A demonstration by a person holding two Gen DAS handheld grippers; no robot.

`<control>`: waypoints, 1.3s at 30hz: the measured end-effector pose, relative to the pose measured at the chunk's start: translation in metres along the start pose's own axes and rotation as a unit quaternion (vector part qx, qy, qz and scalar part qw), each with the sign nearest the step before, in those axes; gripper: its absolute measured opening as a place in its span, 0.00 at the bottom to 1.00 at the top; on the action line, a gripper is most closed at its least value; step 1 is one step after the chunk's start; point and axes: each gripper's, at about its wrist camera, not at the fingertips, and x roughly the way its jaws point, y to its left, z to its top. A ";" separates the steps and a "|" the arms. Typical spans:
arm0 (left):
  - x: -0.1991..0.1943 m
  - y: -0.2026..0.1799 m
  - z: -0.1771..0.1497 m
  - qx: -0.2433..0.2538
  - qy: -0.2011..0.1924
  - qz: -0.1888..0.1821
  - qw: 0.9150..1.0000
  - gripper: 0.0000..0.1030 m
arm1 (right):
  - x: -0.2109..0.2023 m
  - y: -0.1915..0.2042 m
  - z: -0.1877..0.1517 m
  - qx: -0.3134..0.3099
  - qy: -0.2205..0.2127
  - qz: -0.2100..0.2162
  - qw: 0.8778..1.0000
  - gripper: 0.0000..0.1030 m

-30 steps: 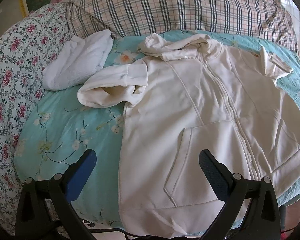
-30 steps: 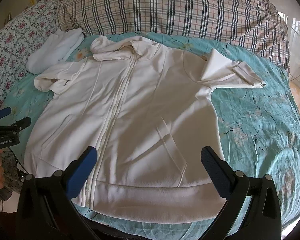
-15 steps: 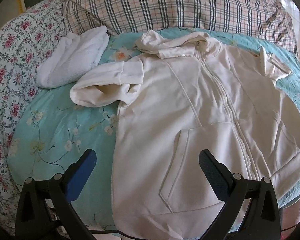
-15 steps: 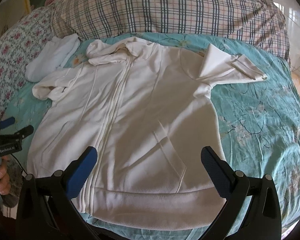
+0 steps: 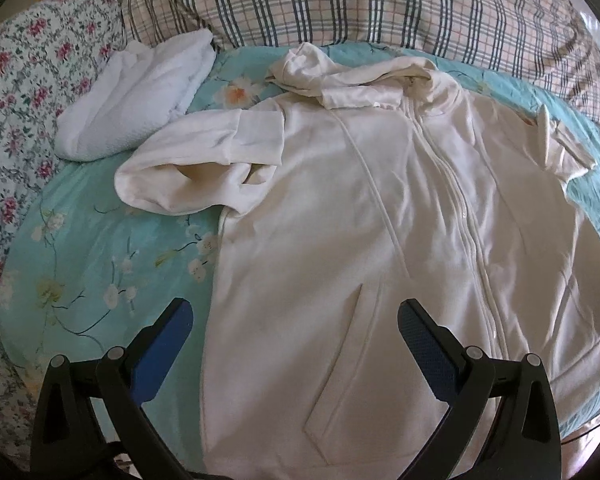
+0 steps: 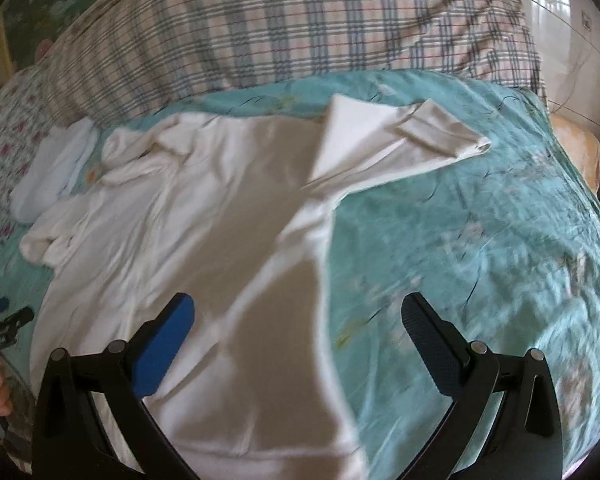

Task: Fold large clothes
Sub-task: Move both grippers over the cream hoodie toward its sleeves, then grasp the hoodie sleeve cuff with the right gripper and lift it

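Soft daylight brightens a cream zip hoodie [image 5: 380, 220] spread on the bed. The left wrist view is sharp, with gentle fold shadows. The right wrist view is motion-blurred, smearing the hoodie [image 6: 204, 240] and the plaid pillow [image 6: 300, 24] behind it. Fisheye curvature darkens every corner.

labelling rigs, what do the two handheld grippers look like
Both match: the left gripper and right gripper have black angular frames with silver pivot bolts and blue textured pads on the fingers. White lettering marks the left gripper's body, seen from the right wrist view.
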 end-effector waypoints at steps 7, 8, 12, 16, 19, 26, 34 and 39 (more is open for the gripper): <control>0.020 -0.006 0.021 -0.004 0.003 -0.018 1.000 0.99 | 0.035 -0.055 0.054 -0.003 -0.025 -0.045 0.999 0.91; 0.022 -0.009 0.025 -0.001 0.003 -0.019 1.000 0.99 | 0.043 -0.065 0.063 0.000 -0.025 -0.054 0.998 0.89; 0.033 -0.019 0.036 0.007 0.002 -0.018 1.000 0.99 | 0.078 -0.096 0.094 0.001 -0.018 -0.086 0.996 0.76; 0.047 -0.027 0.053 0.005 0.000 -0.025 1.000 0.99 | 0.116 -0.117 0.118 -0.019 -0.008 -0.109 0.994 0.76; 0.057 -0.032 0.062 0.002 0.002 -0.027 1.000 0.99 | 0.148 -0.126 0.128 -0.040 0.014 -0.119 0.992 0.76; 0.083 -0.041 0.071 -0.001 0.019 -0.026 0.999 0.99 | 0.207 -0.146 0.140 -0.065 0.066 -0.151 0.984 0.61; 0.086 -0.039 0.069 0.001 0.019 -0.029 0.999 0.99 | 0.162 -0.141 0.148 0.008 0.036 -0.081 0.996 0.05; 0.081 -0.035 0.066 -0.003 0.015 -0.045 0.999 0.99 | 0.109 -0.084 0.129 0.061 0.033 0.065 0.996 0.05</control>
